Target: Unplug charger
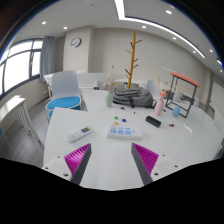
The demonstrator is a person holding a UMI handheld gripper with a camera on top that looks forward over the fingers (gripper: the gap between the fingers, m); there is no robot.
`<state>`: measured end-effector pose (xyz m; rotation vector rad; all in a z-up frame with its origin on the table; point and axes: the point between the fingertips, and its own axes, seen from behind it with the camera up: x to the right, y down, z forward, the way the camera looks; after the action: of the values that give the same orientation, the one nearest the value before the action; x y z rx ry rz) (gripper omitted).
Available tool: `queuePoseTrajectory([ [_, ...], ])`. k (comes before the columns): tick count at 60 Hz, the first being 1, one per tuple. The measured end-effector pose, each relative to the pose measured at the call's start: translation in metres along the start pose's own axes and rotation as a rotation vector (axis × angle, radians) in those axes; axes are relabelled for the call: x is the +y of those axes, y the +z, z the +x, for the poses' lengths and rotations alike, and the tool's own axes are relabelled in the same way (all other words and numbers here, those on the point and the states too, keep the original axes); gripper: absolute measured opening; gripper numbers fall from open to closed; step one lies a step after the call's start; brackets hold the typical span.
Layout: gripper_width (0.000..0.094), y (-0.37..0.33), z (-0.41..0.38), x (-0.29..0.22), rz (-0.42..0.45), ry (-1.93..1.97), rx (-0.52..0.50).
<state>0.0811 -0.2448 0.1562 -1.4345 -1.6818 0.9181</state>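
Observation:
My gripper (112,152) is held above the near part of a white table (110,150). Its fingers are wide apart, with the magenta pads (77,160) facing each other and nothing between them. A white oblong thing (80,132), possibly a power strip, lies on the table ahead of the left finger. A small black block (153,121) lies ahead of the right finger. I cannot make out a charger or a cable for certain.
A flat white box with coloured bits (122,130) lies just ahead. Farther back are a grey heap (128,96), a yellow branching stand (133,60), a pink bottle (159,103) and a wire rack (183,90). A blue tub (62,105) stands left of the table.

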Motion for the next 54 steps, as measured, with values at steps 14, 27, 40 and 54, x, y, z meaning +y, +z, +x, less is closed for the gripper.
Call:
queuePoseTrajectory([
  [14, 0.0854, 0.087, -0.017, -0.002, 0.016, -0.003, 0.009],
  [27, 0.0853, 0.197, -0.012, 0.000, 0.042, 0.043, 0.029],
  [40, 0.0851, 0.281, -0.002, -0.004, 0.064, 0.068, 0.051],
  [54, 0.0852, 0.327, 0.008, -0.012, 0.073, 0.069, 0.063],
])
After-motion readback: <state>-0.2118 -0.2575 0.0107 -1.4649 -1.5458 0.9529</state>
